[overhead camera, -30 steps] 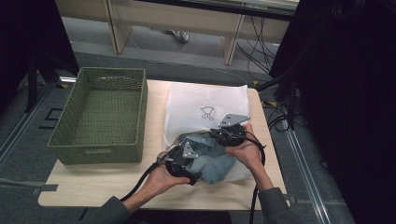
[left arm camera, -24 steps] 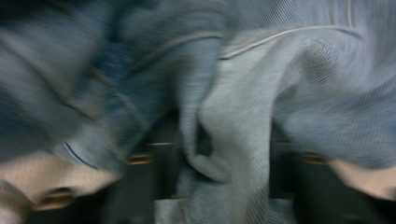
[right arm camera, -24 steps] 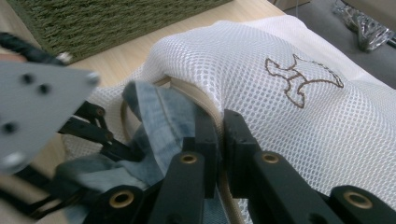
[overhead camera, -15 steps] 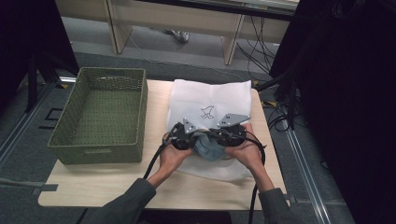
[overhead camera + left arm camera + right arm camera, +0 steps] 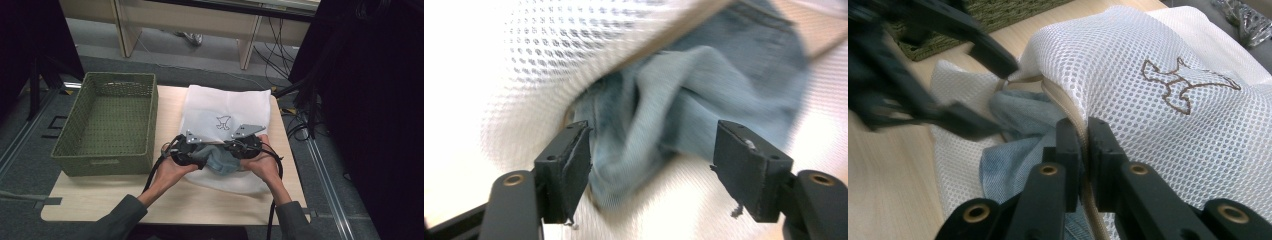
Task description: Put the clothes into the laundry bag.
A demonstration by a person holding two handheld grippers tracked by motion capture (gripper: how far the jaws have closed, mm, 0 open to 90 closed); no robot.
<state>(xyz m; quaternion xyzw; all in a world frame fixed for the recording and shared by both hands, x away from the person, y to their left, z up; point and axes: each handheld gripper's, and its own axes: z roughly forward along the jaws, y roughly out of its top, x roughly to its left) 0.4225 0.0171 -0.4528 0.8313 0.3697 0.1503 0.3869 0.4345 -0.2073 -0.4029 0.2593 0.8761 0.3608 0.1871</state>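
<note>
Right fingers on mesh bag rim (jeans half inside)

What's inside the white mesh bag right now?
Blue denim cloth sits partly inside the mesh bag, at its opening. The right gripper pinches the bag's edge there. Whatever lies deeper is hidden by the mesh.

floor: grey carpet, metal floor rail | furniture: pale wooden tabletop, light wooden desk legs behind | cables: black tangle | light: dim, dark sides
</note>
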